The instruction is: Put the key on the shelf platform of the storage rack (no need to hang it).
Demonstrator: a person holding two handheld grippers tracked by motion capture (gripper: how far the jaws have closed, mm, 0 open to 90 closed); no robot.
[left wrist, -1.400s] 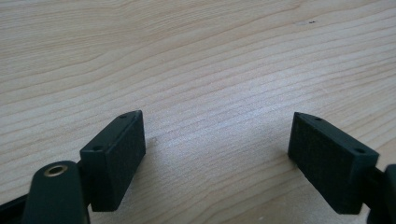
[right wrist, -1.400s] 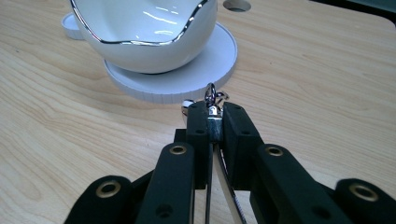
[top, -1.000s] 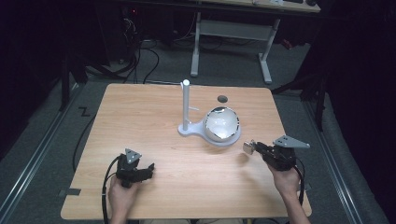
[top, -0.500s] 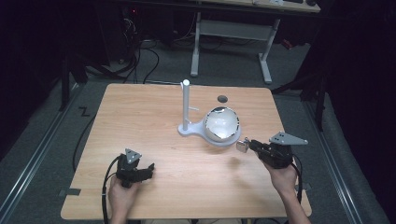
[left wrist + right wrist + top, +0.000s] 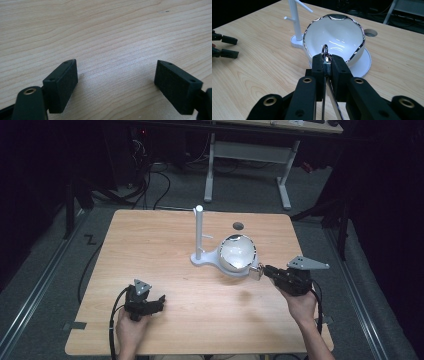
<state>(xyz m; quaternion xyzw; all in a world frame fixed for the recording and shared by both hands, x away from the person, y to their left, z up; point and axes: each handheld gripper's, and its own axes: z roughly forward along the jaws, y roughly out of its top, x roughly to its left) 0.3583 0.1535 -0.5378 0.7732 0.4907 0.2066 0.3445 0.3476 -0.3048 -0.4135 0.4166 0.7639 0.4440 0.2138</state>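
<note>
A white bowl [image 5: 236,253] [image 5: 335,37] with a silver rim sits tilted on the round end of a white base [image 5: 366,62]. A white post [image 5: 199,231] [image 5: 295,20] with short pegs rises from that base. My right gripper [image 5: 258,271] [image 5: 327,60] is shut on a small metal piece with a ring [image 5: 325,50], held just off the bowl's near rim and above the table. My left gripper [image 5: 159,303] [image 5: 116,75] rests open on the wood at the front left, nothing between its pads [image 5: 63,80]. It also appears far left in the right gripper view [image 5: 224,46].
The wooden table [image 5: 150,255] has a small round hole [image 5: 238,225] [image 5: 370,32] behind the bowl. Cables trail from both grippers toward the front edge. A desk frame and cables stand on the dark floor beyond the table.
My right gripper has risen a little and drawn closer to the bowl's rim with the metal piece in it. The left gripper has stayed put.
</note>
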